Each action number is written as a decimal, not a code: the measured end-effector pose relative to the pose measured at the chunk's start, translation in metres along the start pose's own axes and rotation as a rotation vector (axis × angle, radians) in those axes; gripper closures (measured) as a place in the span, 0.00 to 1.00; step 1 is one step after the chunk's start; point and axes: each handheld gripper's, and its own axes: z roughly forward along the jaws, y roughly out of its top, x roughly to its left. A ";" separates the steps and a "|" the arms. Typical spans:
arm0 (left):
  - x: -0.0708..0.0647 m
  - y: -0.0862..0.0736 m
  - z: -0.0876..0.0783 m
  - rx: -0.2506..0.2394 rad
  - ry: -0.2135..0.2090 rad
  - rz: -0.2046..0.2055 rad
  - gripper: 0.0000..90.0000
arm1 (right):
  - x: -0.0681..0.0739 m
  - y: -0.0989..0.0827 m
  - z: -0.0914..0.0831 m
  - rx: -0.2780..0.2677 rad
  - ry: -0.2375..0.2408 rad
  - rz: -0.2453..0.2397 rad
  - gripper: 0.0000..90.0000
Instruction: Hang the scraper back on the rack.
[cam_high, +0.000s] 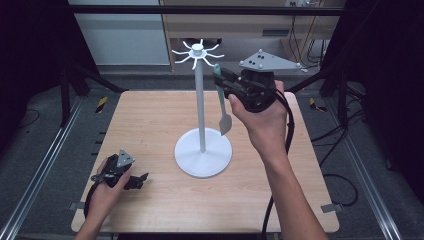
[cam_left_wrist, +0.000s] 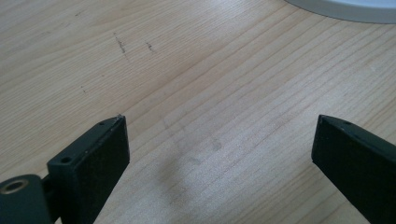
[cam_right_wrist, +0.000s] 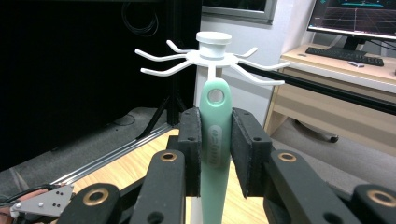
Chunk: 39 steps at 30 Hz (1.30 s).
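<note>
Mint-green plastic spatula (cam_right_wrist: 215, 140) hangs blade-down, its handle clamped between the right gripper's (cam_high: 222, 80) black fingers (cam_right_wrist: 190, 149), hanging-hole end just under the hooks of the white metal hook stand (cam_high: 201, 107) at the wooden worktop's (cam_high: 150, 120) middle. Near the worktop's front-left corner, the left gripper (cam_high: 137, 181) rests with fingers (cam_left_wrist: 100, 154) spread wide, holding nothing.
</note>
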 end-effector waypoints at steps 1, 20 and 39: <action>0.000 0.000 0.000 0.000 0.000 0.000 0.04 | 0.000 0.000 0.000 0.000 0.000 0.000 0.83; 0.000 0.000 0.000 0.000 -0.001 0.001 0.04 | -0.002 0.004 0.011 0.034 0.003 -0.006 0.83; 0.000 0.000 0.000 -0.001 -0.001 0.001 0.04 | -0.002 0.004 0.021 0.045 0.011 -0.001 0.83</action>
